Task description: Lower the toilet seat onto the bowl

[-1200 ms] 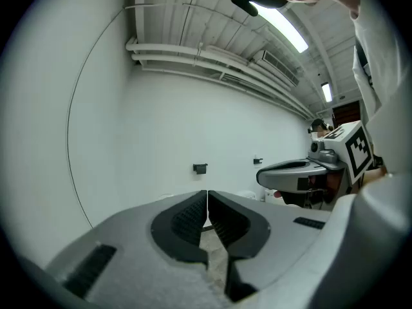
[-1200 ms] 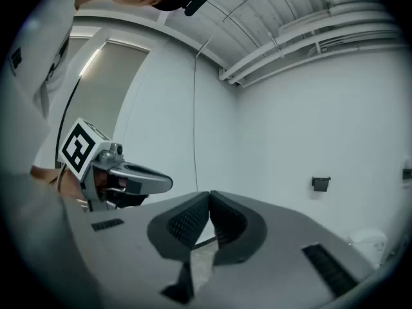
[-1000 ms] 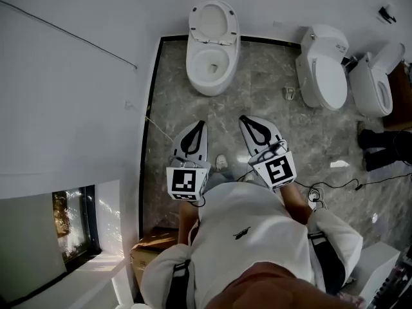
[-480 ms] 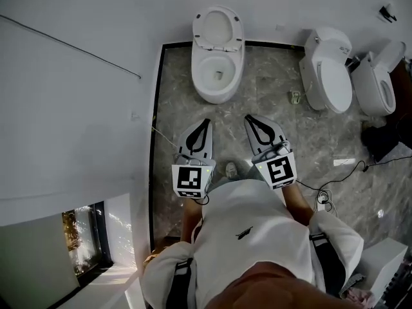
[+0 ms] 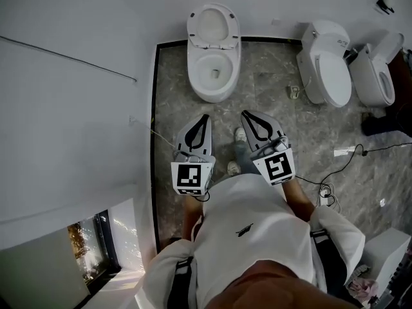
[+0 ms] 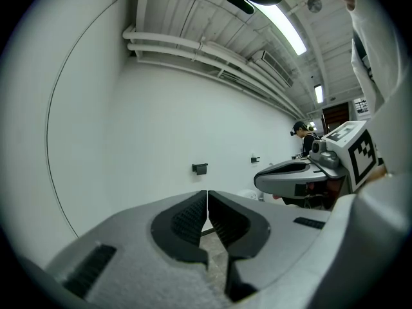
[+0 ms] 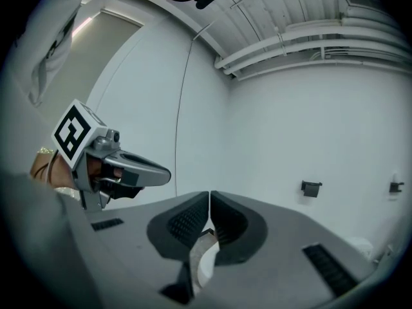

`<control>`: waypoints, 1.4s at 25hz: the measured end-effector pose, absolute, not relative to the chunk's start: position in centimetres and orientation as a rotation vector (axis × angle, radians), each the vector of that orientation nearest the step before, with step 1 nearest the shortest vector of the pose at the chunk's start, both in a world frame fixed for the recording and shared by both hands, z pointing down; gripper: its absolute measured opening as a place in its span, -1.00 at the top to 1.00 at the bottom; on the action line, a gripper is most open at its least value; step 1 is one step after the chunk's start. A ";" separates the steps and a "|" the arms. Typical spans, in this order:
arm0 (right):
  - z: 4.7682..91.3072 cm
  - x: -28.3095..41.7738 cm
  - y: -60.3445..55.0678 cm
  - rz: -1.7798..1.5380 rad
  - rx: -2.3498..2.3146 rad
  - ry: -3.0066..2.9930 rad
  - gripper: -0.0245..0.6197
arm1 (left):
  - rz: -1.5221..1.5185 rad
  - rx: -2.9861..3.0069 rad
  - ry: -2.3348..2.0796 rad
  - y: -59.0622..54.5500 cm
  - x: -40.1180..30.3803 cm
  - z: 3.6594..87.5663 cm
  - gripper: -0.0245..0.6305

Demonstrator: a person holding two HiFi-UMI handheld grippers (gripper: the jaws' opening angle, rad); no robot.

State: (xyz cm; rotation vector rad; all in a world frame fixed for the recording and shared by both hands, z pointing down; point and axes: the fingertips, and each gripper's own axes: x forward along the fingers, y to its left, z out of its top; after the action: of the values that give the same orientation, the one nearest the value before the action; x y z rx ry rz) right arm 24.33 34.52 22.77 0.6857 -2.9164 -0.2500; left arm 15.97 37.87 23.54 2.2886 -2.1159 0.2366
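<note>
We see the white oval toilet seat (image 5: 213, 23) standing raised, leaning back toward the white wall (image 5: 77, 108) at the top of the head view, not yet lowered. Beneath it the white ceramic bowl (image 5: 195, 76) lies open; inside there is only a small darker patch at the bottom, which we cannot make out. The toilet stands at the far end of a grey marbled floor (image 5: 187, 114) edged by a black border strip.

Short of the toilet, well apart from the seat, hang the two grey tools with their marker cubes. The left tool (image 5: 204, 117) (image 6: 207, 194) has its dark ribbed pads pressed together with nothing between them. The right tool (image 5: 244, 114) (image 7: 210, 195) is likewise pressed closed and empty. Between them we see the person's shoe (image 5: 239, 136) on the floor.

To the right stand two more white toilets with lids down (image 5: 326, 62), side by side. A black cable (image 5: 351, 156) trails across the floor near them. In the left gripper view a small black bracket (image 6: 199, 168) sits on the wall.
</note>
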 end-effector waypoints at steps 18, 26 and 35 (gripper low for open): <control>23.5 19.9 25.3 -0.182 0.685 -2.900 0.83 | 0.255 2.259 -2.110 29.0 11.4 24.0 0.83; 22.8 18.0 21.3 -0.192 0.658 -2.916 0.83 | 0.249 2.211 -2.139 25.7 9.1 23.7 0.83; 23.3 16.4 16.3 -0.185 0.602 -2.930 0.83 | 0.276 2.183 -2.146 20.8 7.8 24.5 0.83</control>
State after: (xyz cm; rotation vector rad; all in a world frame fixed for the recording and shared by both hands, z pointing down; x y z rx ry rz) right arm 16.38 16.35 23.32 0.6015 -2.9298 -0.1847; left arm 7.79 20.80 24.47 2.1833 -2.1456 0.2761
